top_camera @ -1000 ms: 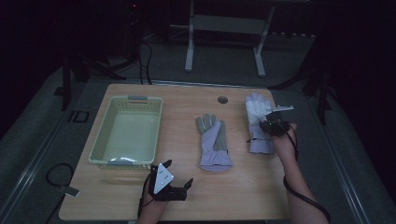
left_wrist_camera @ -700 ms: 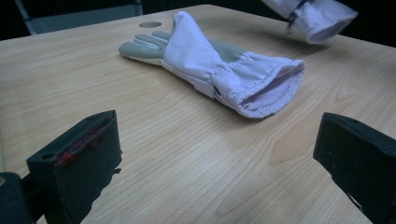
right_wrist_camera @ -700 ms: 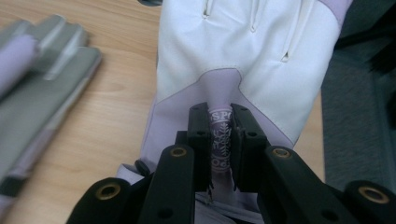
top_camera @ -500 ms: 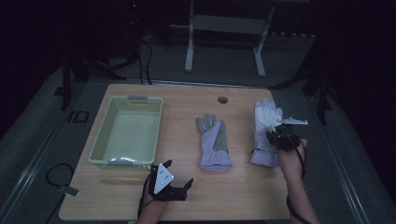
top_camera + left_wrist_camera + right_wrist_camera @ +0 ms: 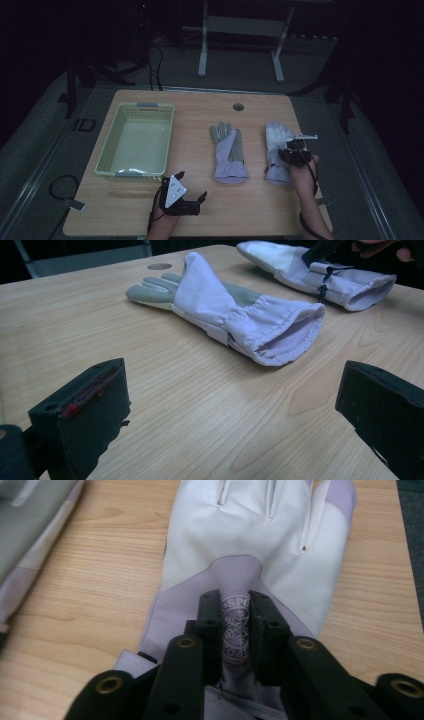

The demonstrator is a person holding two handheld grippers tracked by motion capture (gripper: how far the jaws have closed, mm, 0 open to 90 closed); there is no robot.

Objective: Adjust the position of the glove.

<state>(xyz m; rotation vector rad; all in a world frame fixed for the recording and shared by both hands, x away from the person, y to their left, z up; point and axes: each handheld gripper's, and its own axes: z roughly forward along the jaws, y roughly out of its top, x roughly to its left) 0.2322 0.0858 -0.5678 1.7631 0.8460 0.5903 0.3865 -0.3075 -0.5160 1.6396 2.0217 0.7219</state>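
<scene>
left gripper (image 5: 240,405) low over wooden table (image 5: 150,370), black jaws spread wide, nothing between them. lavender glove with grey palm (image 5: 225,310) lying flat just ahead, elastic cuff facing camera. second glove, lavender and white (image 5: 310,272) further back right, other gripper's black bit (image 5: 325,247) over it

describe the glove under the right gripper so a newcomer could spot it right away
On the wooden table, right of the basket, lie two gloves. It is the right glove, nearest the table's right edge. Unlike the middle glove, it bears a round snowflake logo.
</scene>
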